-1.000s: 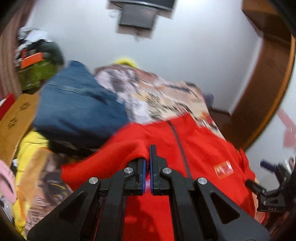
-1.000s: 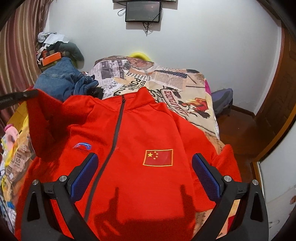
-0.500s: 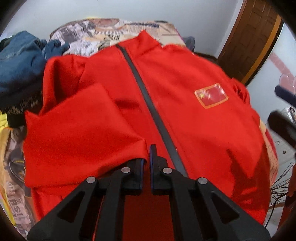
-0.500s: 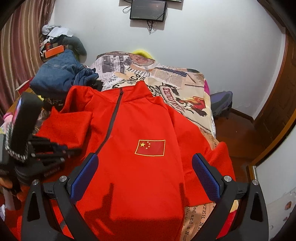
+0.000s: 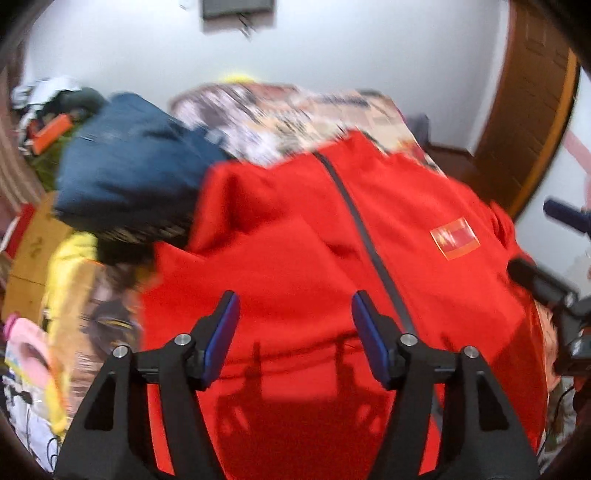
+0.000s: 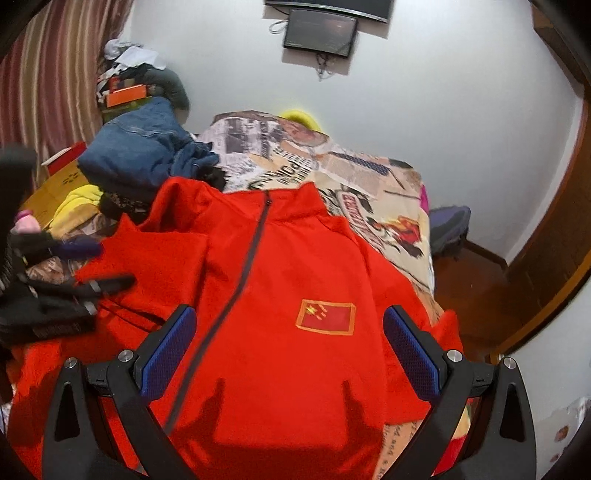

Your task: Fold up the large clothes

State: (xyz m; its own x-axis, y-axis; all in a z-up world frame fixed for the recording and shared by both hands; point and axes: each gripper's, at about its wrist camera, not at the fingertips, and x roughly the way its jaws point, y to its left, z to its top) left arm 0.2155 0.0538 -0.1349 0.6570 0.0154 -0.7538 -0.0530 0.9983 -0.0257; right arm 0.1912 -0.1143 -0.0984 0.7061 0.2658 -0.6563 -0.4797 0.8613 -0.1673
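Observation:
A red zip jacket with a flag patch lies front-up on the bed, collar toward the far wall. Its left sleeve is folded across the chest. My left gripper is open and empty just above the folded sleeve. My right gripper is open and empty above the jacket's lower right part. The left gripper also shows at the left edge of the right wrist view. The right gripper shows at the right edge of the left wrist view.
A pile of blue jeans lies left of the collar. The bed has a newspaper-print cover. Yellow cloth and clutter lie at the left. A wooden door is at the right, a screen on the wall.
My left gripper has let go of the sleeve and opened, then drawn back and up. The sleeve now rests folded across the jacket. The right gripper has stayed open.

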